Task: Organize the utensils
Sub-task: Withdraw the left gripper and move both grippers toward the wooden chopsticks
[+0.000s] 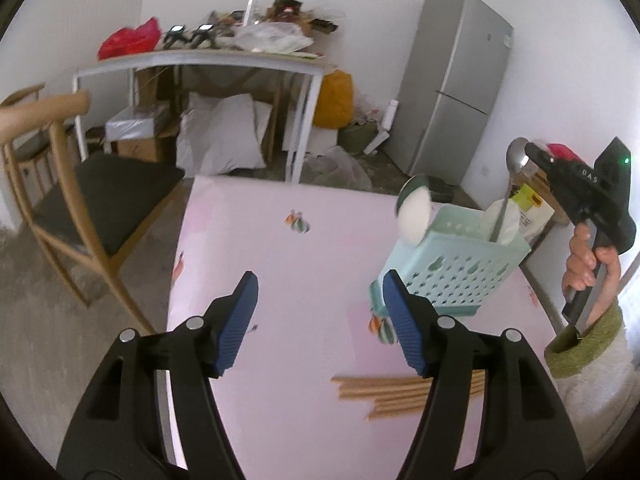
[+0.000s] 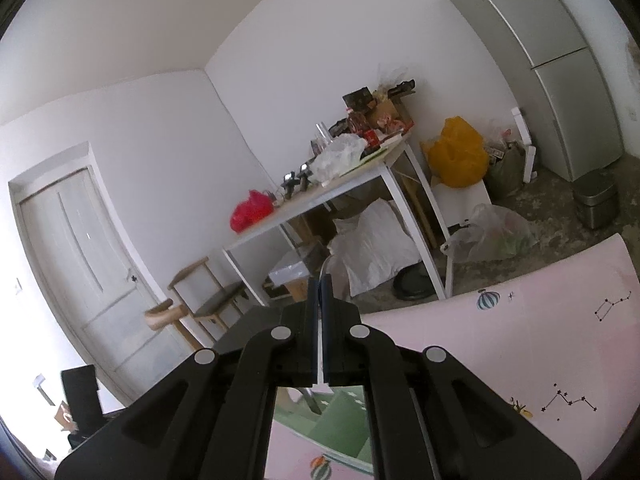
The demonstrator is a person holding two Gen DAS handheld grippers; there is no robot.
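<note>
Right tool point(image 1: 532, 152) clamped on a steel spoon point(image 1: 516, 156) near the bowl end, handle hanging down into the pale green perforated caddy point(image 1: 452, 268) at the far right of the pink desk point(image 1: 280, 280). From its own camera the right tool's jaws stand together on a thin metal strip. White ladles or spoons already stand in the caddy. Left tool point(image 1: 320, 320) hovers with jaws wide apart, holding nothing. Wooden chopsticks point(image 1: 384, 394) lie in a loose bundle near the right, partly under the left tool. Judgement: spoon is stiff, smooth, likely slippery in the pads; chopsticks light, prone to roll, best taken mid-length, several together.
</note>
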